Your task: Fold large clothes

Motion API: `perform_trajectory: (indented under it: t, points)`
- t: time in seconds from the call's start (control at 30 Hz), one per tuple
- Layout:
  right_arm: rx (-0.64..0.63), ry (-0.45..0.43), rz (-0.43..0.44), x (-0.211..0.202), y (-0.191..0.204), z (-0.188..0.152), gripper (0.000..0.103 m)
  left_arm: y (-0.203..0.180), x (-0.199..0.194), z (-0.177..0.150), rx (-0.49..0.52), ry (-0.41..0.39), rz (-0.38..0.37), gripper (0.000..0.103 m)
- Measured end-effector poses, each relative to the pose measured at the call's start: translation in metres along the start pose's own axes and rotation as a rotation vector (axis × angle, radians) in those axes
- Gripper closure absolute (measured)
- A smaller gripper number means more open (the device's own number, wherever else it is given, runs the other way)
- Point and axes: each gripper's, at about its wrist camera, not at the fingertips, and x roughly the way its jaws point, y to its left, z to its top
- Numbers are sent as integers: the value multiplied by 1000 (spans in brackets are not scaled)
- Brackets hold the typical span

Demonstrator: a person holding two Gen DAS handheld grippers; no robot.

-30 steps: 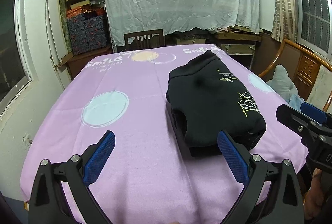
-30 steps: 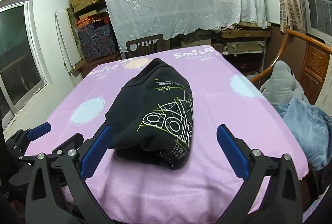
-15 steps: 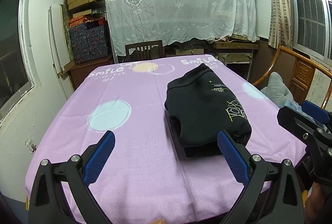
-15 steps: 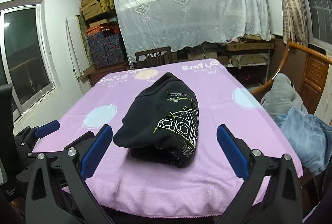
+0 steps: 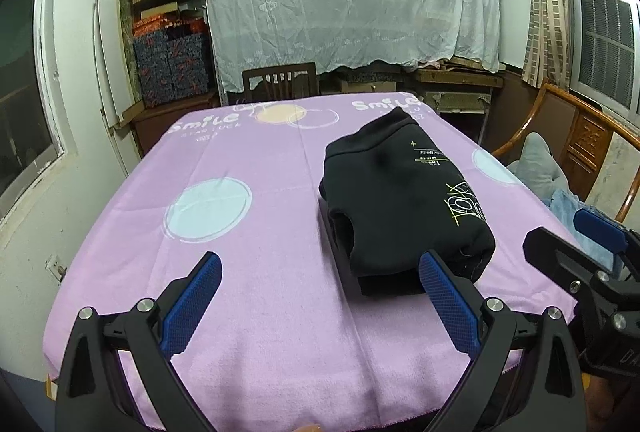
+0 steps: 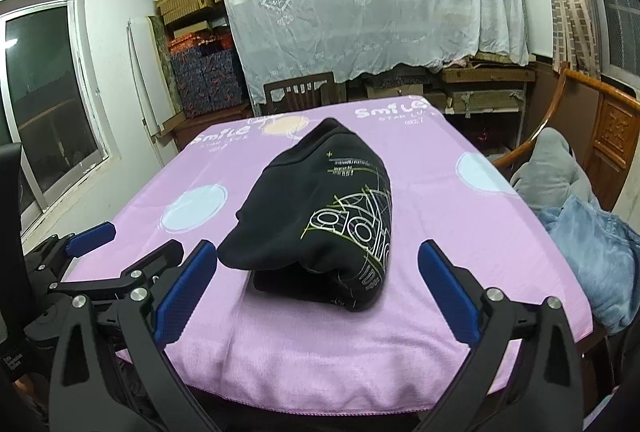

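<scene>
The left gripper (image 5: 320, 296) hovers above the near edge of the table, its blue-padded jaws wide apart and holding nothing. The right gripper (image 6: 316, 292) is level beside it, its jaws also spread wide and empty. The folded black sweatshirt with a yellow-green line print (image 6: 320, 216) lies on the lilac tablecloth with pale circles (image 5: 260, 224), on the right half of the table, just ahead of both grippers and apart from them. On the far edge of the cloth is written "Smile"; the small letters on the sweatshirt are not readable.
</scene>
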Motion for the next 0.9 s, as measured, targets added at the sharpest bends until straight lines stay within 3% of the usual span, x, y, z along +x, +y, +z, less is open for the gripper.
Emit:
perform_trajectory:
  t: [0.9]
  points:
    - [20,37,15,13,-3,-1,5,1,5,-1,-7,3,-6,4]
